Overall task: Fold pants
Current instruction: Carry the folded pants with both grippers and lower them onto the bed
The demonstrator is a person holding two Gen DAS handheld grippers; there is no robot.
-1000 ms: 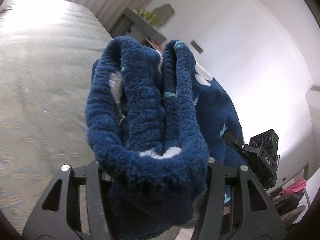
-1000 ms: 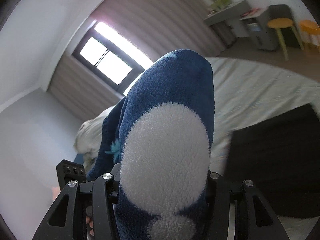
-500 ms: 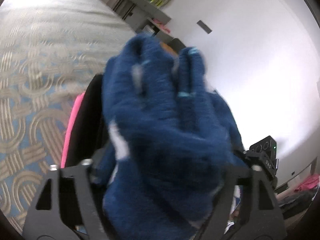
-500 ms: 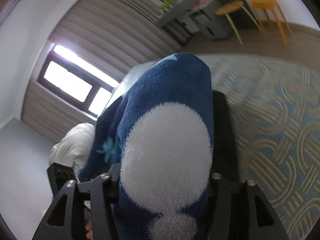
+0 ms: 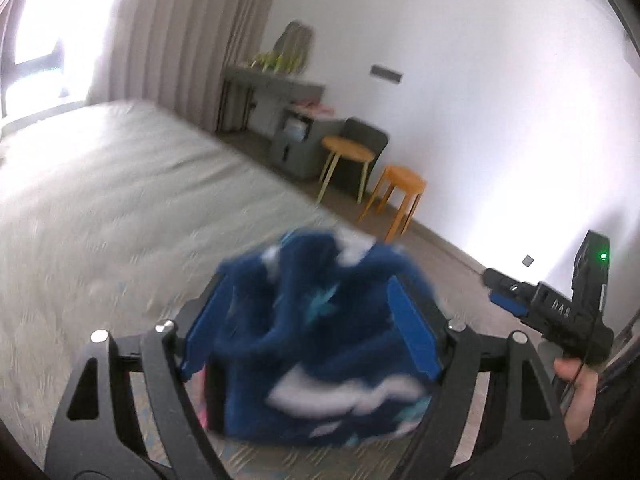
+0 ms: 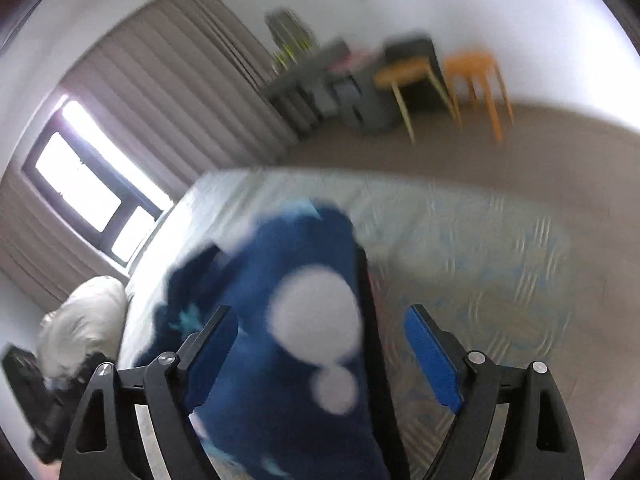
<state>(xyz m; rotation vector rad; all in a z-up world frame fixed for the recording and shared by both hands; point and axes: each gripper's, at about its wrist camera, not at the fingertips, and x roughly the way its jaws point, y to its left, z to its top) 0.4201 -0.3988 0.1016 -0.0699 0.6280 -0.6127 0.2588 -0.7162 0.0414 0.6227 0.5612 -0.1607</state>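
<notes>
The left claw (image 5: 310, 328) stands wide, its blue-padded fingers (image 5: 412, 332) spread on either side of the dark blue fleece pants with white and teal patches (image 5: 320, 344), which bunch up between them; blur hides whether the pads touch the cloth. The right claw (image 6: 320, 356) is also spread wide, and the same fleece pants (image 6: 288, 340) lie between its fingers (image 6: 434, 360), nearer the left-hand one, with a clear gap to the right-hand pad.

Under both claws lies a bed with a pale grey-beige quilted cover (image 5: 120, 208), showing a faint blue looped pattern to the right of the right claw (image 6: 480, 248). A black flat piece (image 6: 372, 320) edges out from beneath the pants just right of them. Far ahead of the left claw, grey-brown pleated curtains (image 5: 180, 40) hang beside a bright window (image 6: 84, 192). Ahead and to the right stand a grey shelf-desk (image 5: 276, 84), a light wooden round stool (image 5: 346, 160) and an orange round stool (image 5: 402, 196) against a white wall (image 5: 480, 80), on a brown floor (image 6: 540, 152). To the left of the right claw, a cream pillow (image 6: 80, 320) rests at the bed's edge. At the far right of the left view, the person's hand (image 5: 576, 388) grips the other black handle.
</notes>
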